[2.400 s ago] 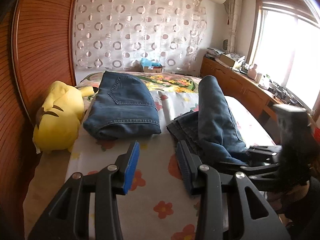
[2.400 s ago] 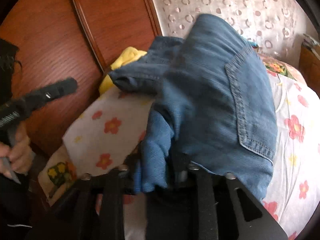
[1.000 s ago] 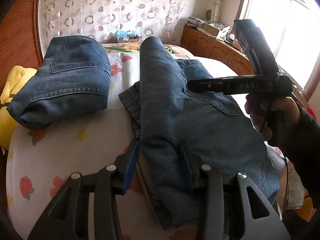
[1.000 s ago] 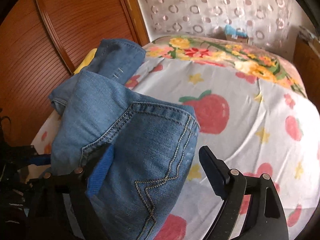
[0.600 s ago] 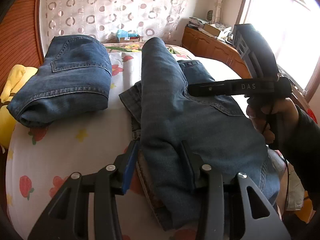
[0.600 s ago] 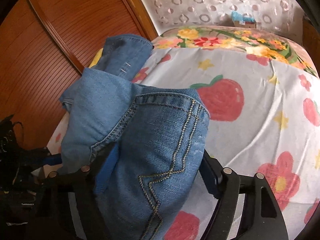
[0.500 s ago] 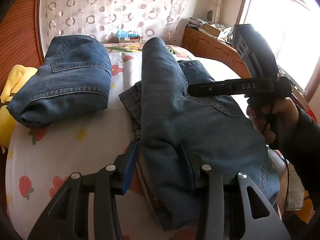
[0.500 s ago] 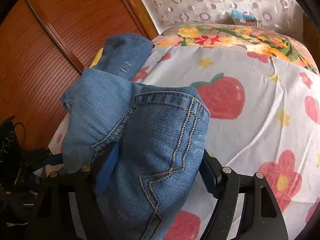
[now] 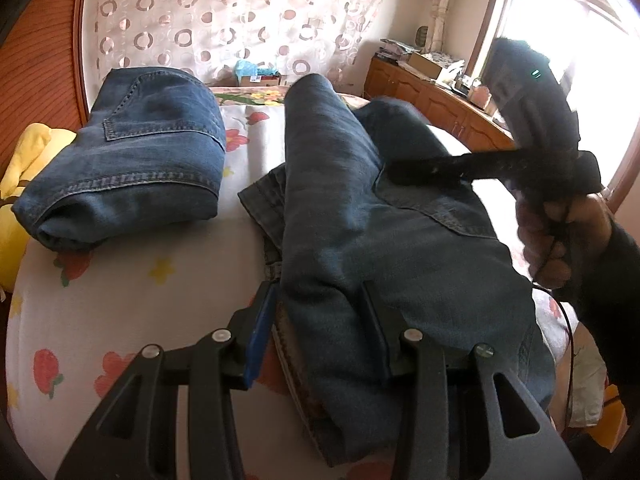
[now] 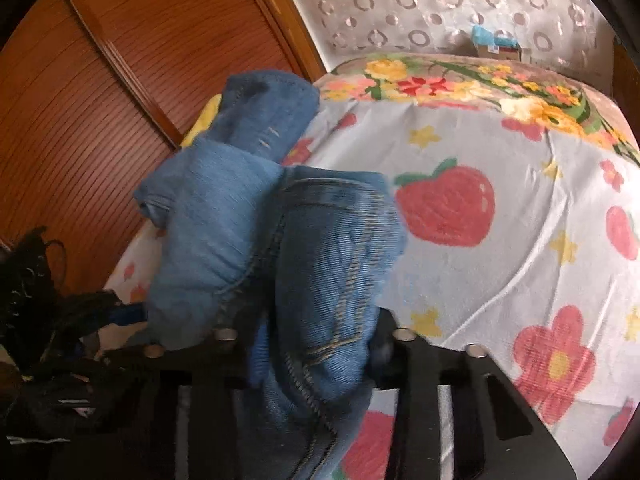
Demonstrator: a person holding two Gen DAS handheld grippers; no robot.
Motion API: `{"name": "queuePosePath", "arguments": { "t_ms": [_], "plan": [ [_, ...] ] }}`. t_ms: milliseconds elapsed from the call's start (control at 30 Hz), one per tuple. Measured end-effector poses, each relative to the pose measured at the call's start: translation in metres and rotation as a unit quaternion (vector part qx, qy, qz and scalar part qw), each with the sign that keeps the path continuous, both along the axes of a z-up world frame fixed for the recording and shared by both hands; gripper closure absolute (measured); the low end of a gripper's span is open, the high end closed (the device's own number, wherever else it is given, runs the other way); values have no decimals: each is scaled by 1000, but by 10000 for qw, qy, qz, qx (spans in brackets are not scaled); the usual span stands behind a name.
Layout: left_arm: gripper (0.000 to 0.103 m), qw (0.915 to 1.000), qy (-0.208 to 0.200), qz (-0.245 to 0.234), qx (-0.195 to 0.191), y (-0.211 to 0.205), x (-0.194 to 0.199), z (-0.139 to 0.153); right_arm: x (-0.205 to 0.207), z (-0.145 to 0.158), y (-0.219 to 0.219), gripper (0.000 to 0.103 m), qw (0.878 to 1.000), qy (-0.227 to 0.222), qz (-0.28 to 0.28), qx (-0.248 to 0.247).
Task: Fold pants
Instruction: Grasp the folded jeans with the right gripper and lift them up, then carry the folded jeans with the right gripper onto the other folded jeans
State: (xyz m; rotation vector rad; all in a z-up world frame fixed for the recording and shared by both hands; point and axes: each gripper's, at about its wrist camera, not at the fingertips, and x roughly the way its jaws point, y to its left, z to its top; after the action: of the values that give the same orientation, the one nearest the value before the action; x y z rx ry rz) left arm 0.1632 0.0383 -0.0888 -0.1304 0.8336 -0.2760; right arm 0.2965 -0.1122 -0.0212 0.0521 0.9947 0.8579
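A pair of blue jeans [image 9: 360, 220] lies bunched lengthwise on the flowered bed sheet [image 9: 140, 300]. My left gripper [image 9: 316, 332] is shut on its near end, a thick fold of denim pinched between the pads. My right gripper [image 10: 316, 344] has the jeans [image 10: 320, 248] bunched between its fingers; its jaws are closing and squeeze the cloth. In the left wrist view the right gripper [image 9: 400, 174] reaches in from the right, held by a hand [image 9: 556, 232]. A second pair of jeans [image 9: 136, 160] lies folded at the left.
A yellow plush toy [image 9: 24, 184] lies against the wooden wall panel [image 10: 120, 80] at the bed's left edge. A small box [image 9: 256, 76] stands at the far end below the curtain. Wooden cabinets [image 9: 432, 96] and a bright window run along the right.
The right gripper's jaws have come together from wide apart onto the bunched denim, which now bulges above them. The left gripper and its hold have not changed.
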Motion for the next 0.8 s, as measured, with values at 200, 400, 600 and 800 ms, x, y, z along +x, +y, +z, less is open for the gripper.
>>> {"name": "queuePosePath", "arguments": {
  "t_ms": [200,400,600,800],
  "plan": [
    [61,9997,-209,95,-73,9,-7,22,-27,68,21,81,9981,-571,156,162],
    [62,9953,-818,416,-324,43,-13,68,-51,145,67,82,9901,-1283,537,187],
    [62,9845,-1498,860,-296,92,-15,121,-47,202,132,82,9793,-1820,873,129],
    [62,9724,-1883,1376,-52,147,-7,162,-18,227,200,82,9744,-1756,1295,547]
  ]
}}
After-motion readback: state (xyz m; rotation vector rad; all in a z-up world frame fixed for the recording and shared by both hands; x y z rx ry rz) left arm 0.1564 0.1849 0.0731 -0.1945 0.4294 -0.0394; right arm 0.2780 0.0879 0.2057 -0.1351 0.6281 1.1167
